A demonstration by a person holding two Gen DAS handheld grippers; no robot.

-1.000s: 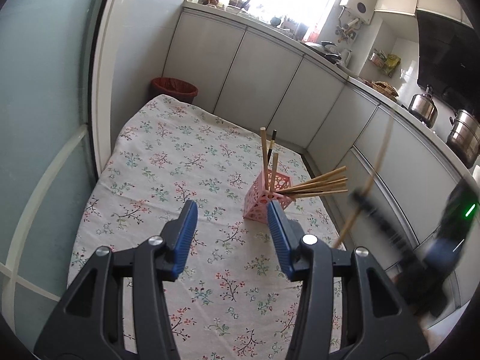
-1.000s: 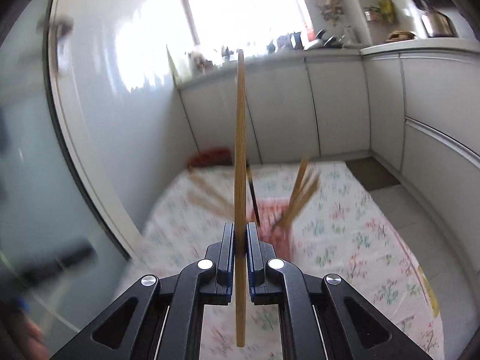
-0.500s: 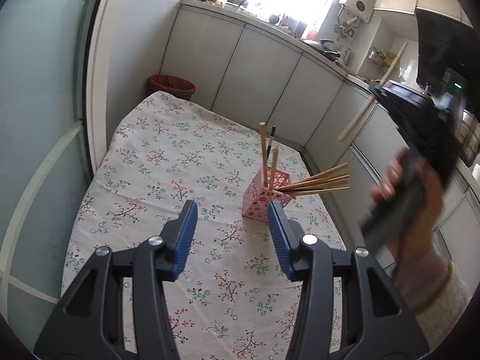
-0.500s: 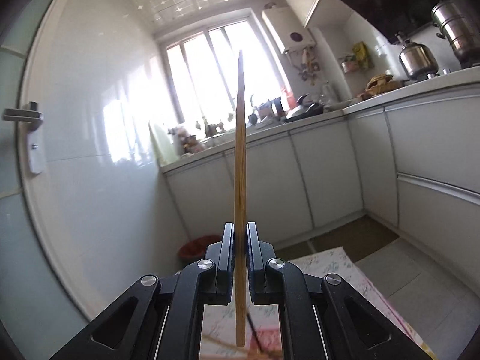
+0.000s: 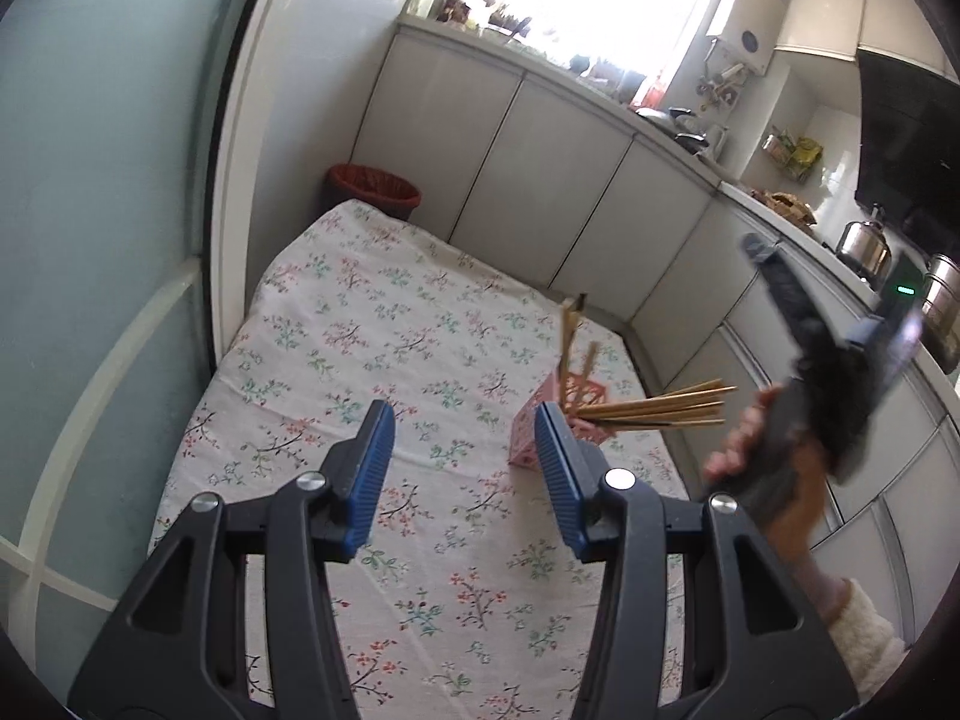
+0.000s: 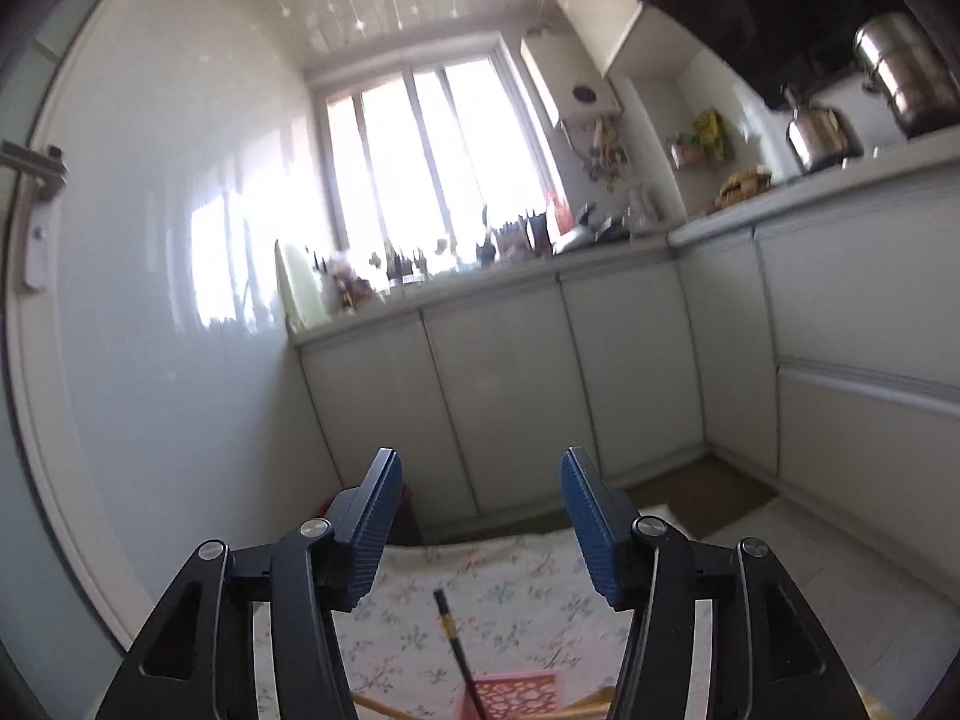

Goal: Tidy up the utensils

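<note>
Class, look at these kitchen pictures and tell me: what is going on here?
A person is sorting chopsticks into a pink lattice holder on a table with a floral cloth, using a hand-held gripper in each hand. The right gripper, raised above the holder, has just been opening, and nothing is between its jaws now. Several wooden chopsticks lean out of the holder; a black one stands in it. The left gripper hovers open and empty over the cloth.

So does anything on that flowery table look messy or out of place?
Yes. The pink holder stands upright, but its chopsticks are untidy: a few stand up straight while a bundle splays far out to one side, nearly flat, past the table's edge.
</note>
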